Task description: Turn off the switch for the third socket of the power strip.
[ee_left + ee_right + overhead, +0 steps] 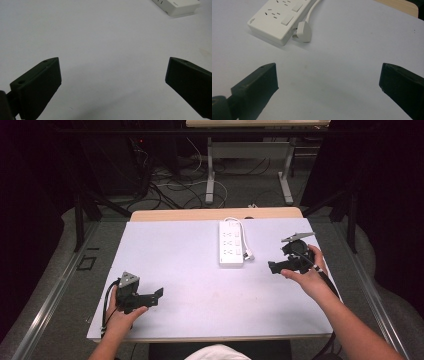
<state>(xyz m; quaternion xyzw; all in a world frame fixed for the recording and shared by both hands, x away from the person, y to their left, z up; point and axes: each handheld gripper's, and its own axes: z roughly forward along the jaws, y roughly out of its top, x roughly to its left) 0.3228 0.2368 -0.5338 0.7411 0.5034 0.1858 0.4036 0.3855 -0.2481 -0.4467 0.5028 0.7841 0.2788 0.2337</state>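
Jaws spread wide and holding nothing: the left gripper (150,297) sits low over the pale table cover (180,270), with bare surface between its tips. Ahead of those jaws and off to their right lies the white power strip (230,243), its long axis running away from the person. Its white plug (303,32) rests against the strip's near corner, ahead of the right gripper (274,266), whose jaws are equally wide apart and empty.
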